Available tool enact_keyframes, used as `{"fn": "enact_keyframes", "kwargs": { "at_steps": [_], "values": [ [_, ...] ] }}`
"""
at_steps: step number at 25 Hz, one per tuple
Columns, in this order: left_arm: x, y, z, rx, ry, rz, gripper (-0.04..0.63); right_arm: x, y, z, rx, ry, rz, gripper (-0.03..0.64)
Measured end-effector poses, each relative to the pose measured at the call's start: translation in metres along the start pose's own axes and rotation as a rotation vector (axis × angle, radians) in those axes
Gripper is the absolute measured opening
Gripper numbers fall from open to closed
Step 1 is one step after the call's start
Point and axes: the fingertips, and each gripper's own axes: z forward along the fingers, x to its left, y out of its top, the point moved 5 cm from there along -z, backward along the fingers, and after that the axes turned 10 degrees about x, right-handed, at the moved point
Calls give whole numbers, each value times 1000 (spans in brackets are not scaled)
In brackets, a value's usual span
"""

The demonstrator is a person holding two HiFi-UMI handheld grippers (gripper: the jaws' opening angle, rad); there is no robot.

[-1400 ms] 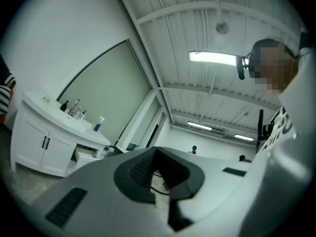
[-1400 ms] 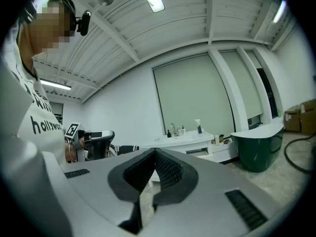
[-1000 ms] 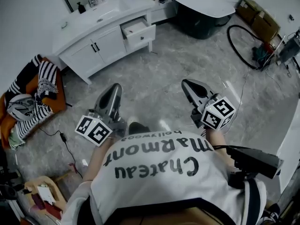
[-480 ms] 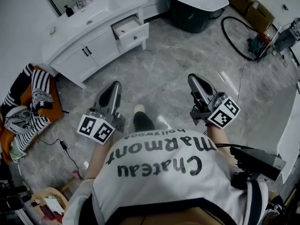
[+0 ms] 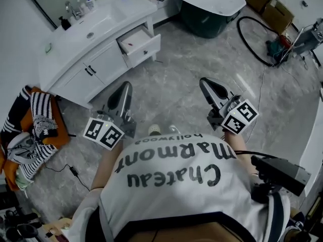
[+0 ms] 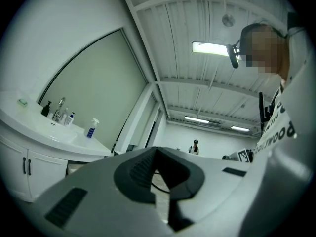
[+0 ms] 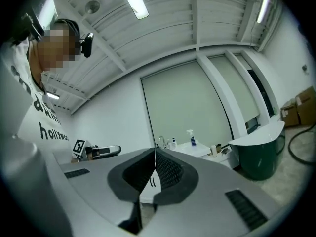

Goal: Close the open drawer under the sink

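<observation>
The white sink cabinet stands at the upper left of the head view. Its top right drawer is pulled out, with a small red item inside. My left gripper is shut and empty, held level over the grey floor, pointing toward the cabinet and well short of it. My right gripper is also shut with nothing in it, farther right. In the left gripper view the shut jaw tips meet beside the cabinet's countertop. In the right gripper view the tips are pressed together in front of the cabinet.
A dark bathtub stands right of the cabinet, with a black hose loop and cardboard boxes beyond. Bottles line the countertop. Striped clothes on an orange seat lie left. A cable runs over the floor.
The person has walked toward the cabinet, so it and the open drawer sit nearer and lower in the head view. Both grippers stayed shut and empty.
</observation>
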Motion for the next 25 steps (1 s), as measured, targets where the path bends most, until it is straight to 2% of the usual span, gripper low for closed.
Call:
{"fn": "enact_keyframes", "kwargs": {
  "at_steps": [5,14,20,25],
  "values": [
    [56,31,32,34,-23,31,9,-30,17,68,61,-45,-30,12],
    [143,49,80,102,-32,45,9,-84,6,166,174,-172,61,12],
    [178,50,108,106,-59,7,9,-106,4,198,199,-184,162,12],
    [186,47,134,104,-72,-7,9,-123,7,205,151,-150,197,12]
  ]
}}
